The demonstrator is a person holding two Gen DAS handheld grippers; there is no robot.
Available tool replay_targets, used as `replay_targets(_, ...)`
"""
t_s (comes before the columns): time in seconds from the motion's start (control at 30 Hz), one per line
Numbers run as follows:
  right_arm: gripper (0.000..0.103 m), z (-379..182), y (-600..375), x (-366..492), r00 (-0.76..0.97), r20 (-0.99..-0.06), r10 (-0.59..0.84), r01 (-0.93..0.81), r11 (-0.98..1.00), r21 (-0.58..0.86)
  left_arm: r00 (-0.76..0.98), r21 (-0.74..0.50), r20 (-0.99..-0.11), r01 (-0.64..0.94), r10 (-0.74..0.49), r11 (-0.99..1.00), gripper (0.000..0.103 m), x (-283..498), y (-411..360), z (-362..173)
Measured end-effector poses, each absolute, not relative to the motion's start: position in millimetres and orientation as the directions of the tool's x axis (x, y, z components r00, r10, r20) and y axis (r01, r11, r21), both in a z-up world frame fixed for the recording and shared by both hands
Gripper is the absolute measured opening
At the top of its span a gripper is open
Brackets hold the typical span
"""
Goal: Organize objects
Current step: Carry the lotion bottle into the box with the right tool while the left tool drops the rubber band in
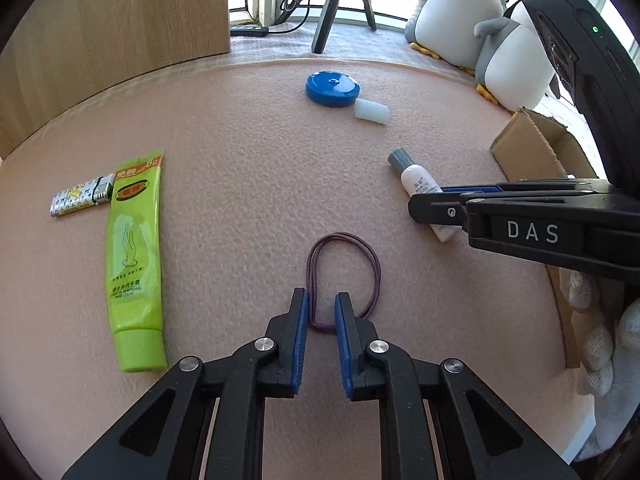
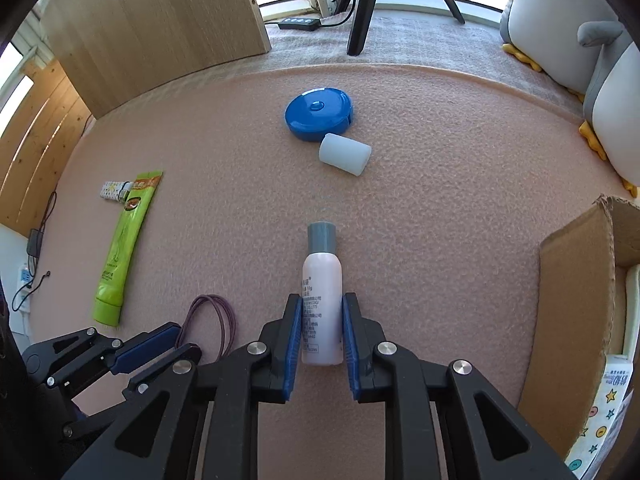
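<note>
On the pink felt table [image 2: 440, 200], right hand-held gripper [image 2: 319, 330] clamps a small lying lotion bottle [image 2: 322, 300] mid-body: light, rigid, smooth, liable to slip. Left hand-held gripper [image 1: 322, 312] stands parted astride limp hair ties [image 1: 344, 264]; pinch one strand.

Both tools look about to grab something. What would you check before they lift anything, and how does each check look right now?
1. Bottle lies between the right tool's pads: ok.
2. Pads clamped on the bottle: cannot tell; they sit right at its sides.
3. Left tool straddles the hair tie: not ok; only the loop's left strands lie between its pads, which stand apart.
4. The two tools apart from each other: ok; neither touches the other.
5. Room in the box for the bottle: cannot tell; its inside is mostly hidden.
6. Tape measure and white cylinder out of the way: ok; both lie farther back.
</note>
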State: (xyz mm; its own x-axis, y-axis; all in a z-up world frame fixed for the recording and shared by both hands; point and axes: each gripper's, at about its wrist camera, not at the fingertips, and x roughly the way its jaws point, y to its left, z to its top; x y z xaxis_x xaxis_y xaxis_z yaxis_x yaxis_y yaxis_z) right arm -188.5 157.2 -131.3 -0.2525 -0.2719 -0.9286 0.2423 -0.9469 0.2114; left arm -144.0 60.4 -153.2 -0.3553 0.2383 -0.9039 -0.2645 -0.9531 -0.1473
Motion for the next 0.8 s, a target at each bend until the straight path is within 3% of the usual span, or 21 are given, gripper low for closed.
replay_targets(0.3,0.018,-129.8,174.6,-118.4,-0.256,-0.907,-0.333,0.214,-0.935,0.283,-0.293,-0.323,-0.881,-0.202,0.372,-0.925,0.012,-100.3,47.0,-150.5)
replay_targets(0.4,0.018,-123.9,184.6,-104.0,-0.274,-0.895,-0.351,0.191,-0.932,0.307,-0.308,-0.332,-0.873,-0.193,0.378,-0.924,0.012,-89.2,42.4,-142.1)
replay_targets(0.43,0.018,-120.3,188.2,-99.5,-0.284,-0.889,-0.359,0.185,-0.93,0.316,-0.313,-0.333,-0.871,-0.191,0.379,-0.923,0.002,-87.0,41.5,-138.1)
replay_targets(0.47,0.018,-115.9,191.8,-94.6,-0.293,-0.884,-0.365,0.179,-0.929,0.325,-0.319,-0.335,-0.867,-0.193,0.382,-0.922,0.0,-85.3,40.6,-133.1)
replay_targets(0.7,0.018,-82.2,211.5,-78.1,-0.361,-0.849,-0.386,0.182,-0.922,0.342,-0.37,-0.241,-0.871,-0.254,0.324,-0.937,0.0,-84.0,54.1,-114.3)
replay_targets(0.73,0.018,-78.9,214.1,-75.5,-0.366,-0.846,-0.388,0.183,-0.921,0.343,-0.355,-0.234,-0.879,-0.261,0.319,-0.936,0.003,-86.1,57.3,-117.6)
replay_targets(0.8,0.018,-73.6,218.9,-71.7,-0.376,-0.843,-0.385,0.184,-0.922,0.34,-0.303,-0.224,-0.902,-0.282,0.308,-0.933,0.026,-93.3,66.9,-127.8)
